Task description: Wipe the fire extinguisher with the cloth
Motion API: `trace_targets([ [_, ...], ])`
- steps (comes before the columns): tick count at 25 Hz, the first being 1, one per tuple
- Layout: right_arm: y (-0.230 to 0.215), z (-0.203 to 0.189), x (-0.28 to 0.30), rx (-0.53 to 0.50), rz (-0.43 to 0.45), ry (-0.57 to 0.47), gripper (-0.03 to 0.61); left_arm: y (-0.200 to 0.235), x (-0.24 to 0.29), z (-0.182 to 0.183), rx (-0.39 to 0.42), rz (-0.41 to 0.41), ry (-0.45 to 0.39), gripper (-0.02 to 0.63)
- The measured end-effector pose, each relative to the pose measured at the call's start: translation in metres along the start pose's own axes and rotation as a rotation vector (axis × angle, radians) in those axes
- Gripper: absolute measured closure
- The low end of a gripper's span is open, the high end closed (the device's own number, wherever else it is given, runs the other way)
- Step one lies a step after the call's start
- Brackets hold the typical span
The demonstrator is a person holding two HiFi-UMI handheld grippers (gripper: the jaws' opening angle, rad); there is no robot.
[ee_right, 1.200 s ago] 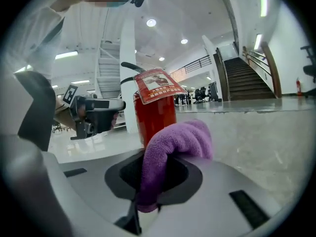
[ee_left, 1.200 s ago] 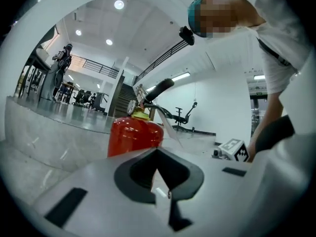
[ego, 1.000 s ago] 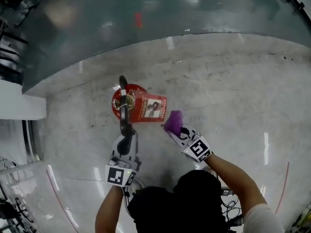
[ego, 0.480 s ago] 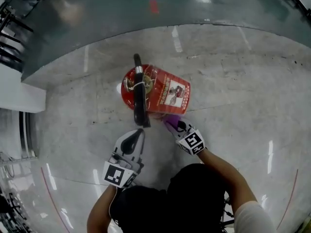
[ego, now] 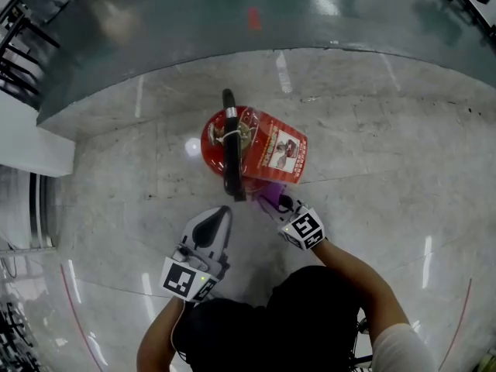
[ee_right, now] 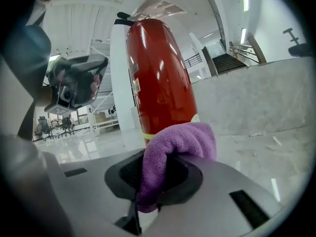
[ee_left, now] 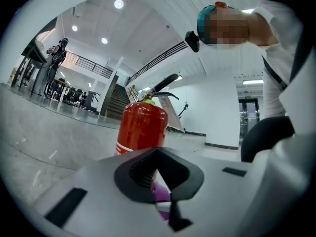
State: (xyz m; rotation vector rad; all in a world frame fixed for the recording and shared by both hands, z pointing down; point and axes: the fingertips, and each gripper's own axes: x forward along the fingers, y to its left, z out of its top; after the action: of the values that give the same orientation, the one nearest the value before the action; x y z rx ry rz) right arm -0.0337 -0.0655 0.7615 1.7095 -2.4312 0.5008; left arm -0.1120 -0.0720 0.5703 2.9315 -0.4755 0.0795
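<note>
A red fire extinguisher (ego: 252,146) stands upright on the pale stone floor, its black handle and hose (ego: 230,153) pointing toward me. Its red body fills the right gripper view (ee_right: 160,88) and rises ahead in the left gripper view (ee_left: 140,127). My right gripper (ego: 280,202) is shut on a purple cloth (ego: 270,193), and the cloth (ee_right: 175,144) bulges from the jaws against the cylinder's lower near side. My left gripper (ego: 220,213) is shut on nothing, a short way back from the handle's end. The cloth (ee_left: 161,194) shows past its tips.
A darker glossy floor band (ego: 232,22) curves across the far side. A white block (ego: 31,149) sits at the left edge. Far off in the left gripper view are a staircase (ee_left: 111,100) and a railing. Pale floor (ego: 387,153) surrounds the extinguisher.
My left gripper has drawn back from the extinguisher's handle, where it was a second ago. My right gripper has carried the cloth in to the cylinder's near side.
</note>
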Motion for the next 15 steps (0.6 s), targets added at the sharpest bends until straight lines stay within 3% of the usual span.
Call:
trace_targets([
  [8, 0.019, 0.063, -0.018, -0.026, 0.075, -0.081, 0.523, -0.002, 0.002, -0.002, -0.024, -0.002, -0.003, 0.609],
  [15, 0.029, 0.098, -0.029, -0.034, 0.082, -0.07, 0.523, -0.003, 0.002, -0.001, -0.033, 0.004, -0.006, 0.609],
])
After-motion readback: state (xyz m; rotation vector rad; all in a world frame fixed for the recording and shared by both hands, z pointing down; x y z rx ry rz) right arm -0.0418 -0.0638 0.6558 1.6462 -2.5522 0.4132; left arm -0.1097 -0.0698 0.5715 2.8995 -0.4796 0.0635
